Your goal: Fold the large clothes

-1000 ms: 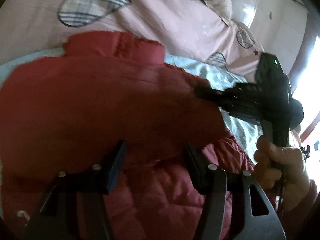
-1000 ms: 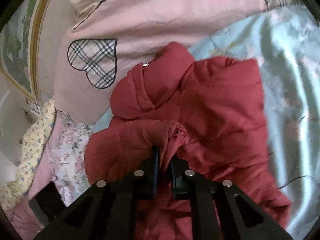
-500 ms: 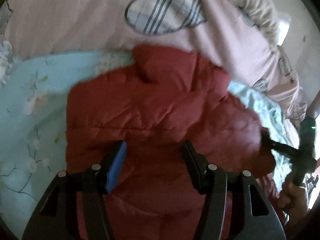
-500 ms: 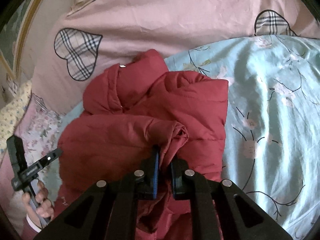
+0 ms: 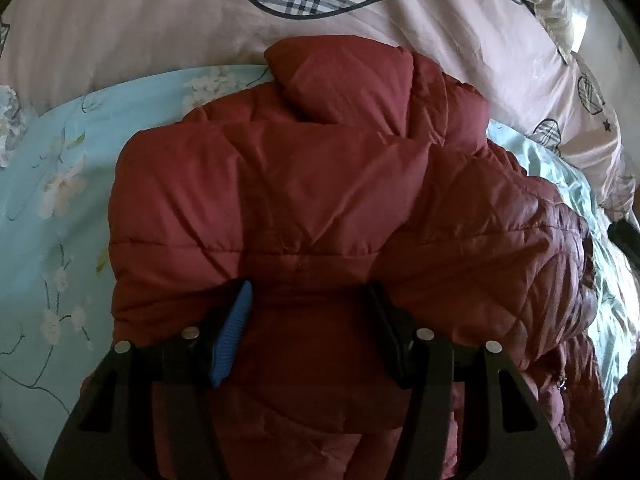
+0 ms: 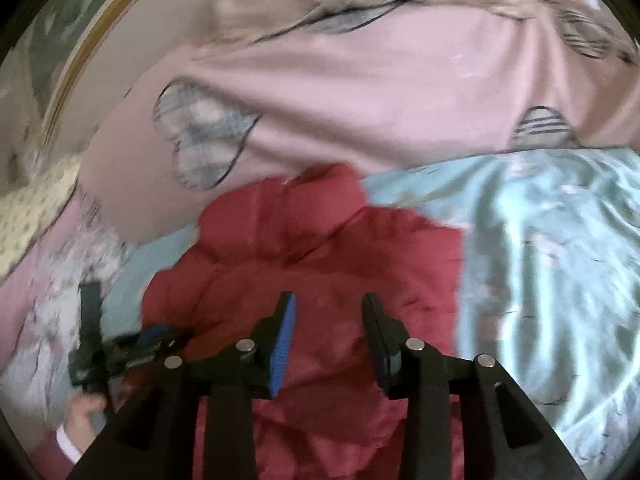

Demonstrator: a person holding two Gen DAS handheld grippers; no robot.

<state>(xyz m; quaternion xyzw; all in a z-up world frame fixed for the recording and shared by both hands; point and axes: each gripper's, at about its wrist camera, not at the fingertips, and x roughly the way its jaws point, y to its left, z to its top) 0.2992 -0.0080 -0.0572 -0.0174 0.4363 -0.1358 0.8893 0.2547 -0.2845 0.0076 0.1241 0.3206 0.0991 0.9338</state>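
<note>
My right gripper [image 6: 328,304]: jaws have just been opening and now stand apart. No fabric sits between the pads; the red padded jacket [image 6: 320,256] lies beyond and under the fingertips. This view is blurred.

My left gripper [image 5: 310,292]: jaws stand about half apart, straddling a bulge of the red padded jacket [image 5: 304,208] at the camera's 6 o'clock. The blue pad of the left-side finger [image 5: 234,332] faces the cloth. Whether either pad actually presses the fabric I cannot tell; it does not look pinched.

Jacket, left wrist view: it fills the centre, folded into a thick bundle, quilt seams running across. Its collar [image 5: 344,76] stands at 12 o'clock, touching the pink quilt. A diamond-stitched part of the jacket spills toward 4 o'clock.

Surroundings, left wrist view: pale blue floral sheet [image 5: 60,200] under the jacket, showing from 8 to 10 o'clock and again at 3 o'clock. Pink quilt [image 5: 140,20] with plaid hearts spans 10 to 2 o'clock.

Right wrist view: the jacket sits from centre to 6 o'clock, blue sheet at 3 o'clock, pink quilt at 12 o'clock. My left gripper shows at 8 o'clock, held by my hand [image 6: 86,410].
</note>
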